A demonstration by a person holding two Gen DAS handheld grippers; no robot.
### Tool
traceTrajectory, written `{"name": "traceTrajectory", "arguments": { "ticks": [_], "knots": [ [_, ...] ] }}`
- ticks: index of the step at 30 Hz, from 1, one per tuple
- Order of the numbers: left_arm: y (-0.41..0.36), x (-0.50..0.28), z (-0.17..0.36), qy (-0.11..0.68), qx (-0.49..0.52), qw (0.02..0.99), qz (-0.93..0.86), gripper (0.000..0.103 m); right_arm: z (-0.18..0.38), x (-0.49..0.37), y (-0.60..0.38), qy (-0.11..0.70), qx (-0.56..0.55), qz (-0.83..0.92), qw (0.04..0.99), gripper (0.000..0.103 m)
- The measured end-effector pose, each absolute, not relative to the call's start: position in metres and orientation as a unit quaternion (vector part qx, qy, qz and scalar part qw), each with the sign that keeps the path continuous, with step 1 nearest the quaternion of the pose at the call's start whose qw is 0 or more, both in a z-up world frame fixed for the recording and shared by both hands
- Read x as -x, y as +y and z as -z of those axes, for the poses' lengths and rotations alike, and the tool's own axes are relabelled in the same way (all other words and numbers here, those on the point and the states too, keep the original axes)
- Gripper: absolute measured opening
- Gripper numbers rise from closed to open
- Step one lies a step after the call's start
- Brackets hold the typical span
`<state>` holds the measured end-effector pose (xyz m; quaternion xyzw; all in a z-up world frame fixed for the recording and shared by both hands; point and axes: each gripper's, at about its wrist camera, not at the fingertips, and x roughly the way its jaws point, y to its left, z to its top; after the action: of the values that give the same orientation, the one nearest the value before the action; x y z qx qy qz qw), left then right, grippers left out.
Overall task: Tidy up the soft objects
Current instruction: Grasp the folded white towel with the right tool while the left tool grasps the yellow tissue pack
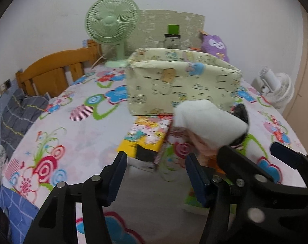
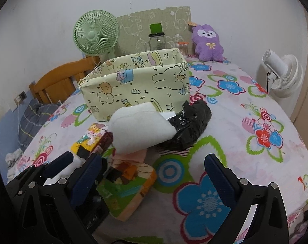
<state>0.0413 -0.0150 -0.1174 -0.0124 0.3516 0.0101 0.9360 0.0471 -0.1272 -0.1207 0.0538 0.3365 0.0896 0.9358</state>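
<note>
A pale yellow fabric bin (image 1: 182, 85) with cartoon prints stands on the flowered bedspread, also in the right wrist view (image 2: 137, 83). In front of it lie a white padded bundle (image 2: 141, 130) (image 1: 209, 122), a black plastic-wrapped bundle (image 2: 190, 126), a yellow printed pack (image 1: 147, 140) (image 2: 91, 140) and a green-orange tissue pack (image 2: 127, 189). My left gripper (image 1: 156, 177) is open and empty, above the bed short of the yellow pack. My right gripper (image 2: 154, 181) is open and empty, over the tissue pack. The right gripper also shows at the right of the left wrist view (image 1: 255, 174).
A green table fan (image 1: 112, 28) (image 2: 96, 33), a glass jar (image 2: 157, 40) and a purple plush (image 2: 208, 42) (image 1: 215, 45) stand behind the bin against a printed board. A white fan (image 2: 284, 75) is at the right edge. A wooden headboard (image 1: 52, 71) and grey bedding (image 1: 17, 113) lie left.
</note>
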Motion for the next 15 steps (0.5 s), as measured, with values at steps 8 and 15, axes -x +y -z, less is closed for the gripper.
{"name": "traceTrajectory", "arguments": {
  "ticks": [8,15],
  "knots": [
    [-0.001,-0.058,0.123,0.366,0.001,0.931,-0.003,0.062,0.123,-0.057,-0.111,0.346,-0.047,-0.07,0.934,0.096],
    [0.001,-0.071,0.125,0.364,0.006,0.931,0.002,0.062,0.122,-0.069,-0.11,0.344,-0.042,-0.048,0.937,0.094]
  ]
}}
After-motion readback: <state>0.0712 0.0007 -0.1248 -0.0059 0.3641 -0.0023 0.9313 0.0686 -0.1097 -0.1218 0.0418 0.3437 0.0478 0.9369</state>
